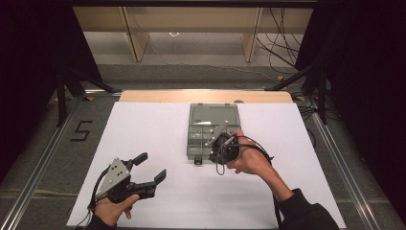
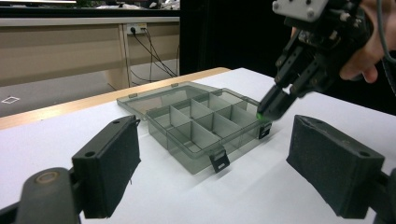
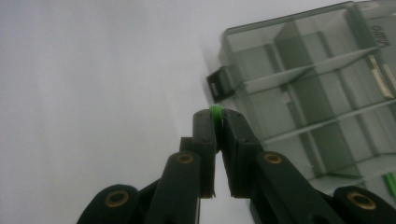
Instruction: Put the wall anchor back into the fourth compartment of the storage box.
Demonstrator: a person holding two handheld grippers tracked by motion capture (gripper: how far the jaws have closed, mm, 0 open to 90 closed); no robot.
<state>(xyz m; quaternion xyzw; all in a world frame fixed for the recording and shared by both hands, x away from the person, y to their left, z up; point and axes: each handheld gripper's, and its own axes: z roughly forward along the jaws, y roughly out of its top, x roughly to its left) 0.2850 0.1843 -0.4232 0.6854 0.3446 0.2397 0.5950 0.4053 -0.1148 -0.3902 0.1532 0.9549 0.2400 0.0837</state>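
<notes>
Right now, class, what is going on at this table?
A person works with a gripper in each hand. The right gripper, jaws shut on a small green piece, hangs at the near edge of an open compartment box on the white table. Another green bit shows at the edge of the right gripper view. The left gripper waits aside, jaws open, holding nothing.

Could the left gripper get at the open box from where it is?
Probably yes: the left gripper is open, and only bare white table lies between it and the box. The right gripper hovers at its far corner.
</notes>
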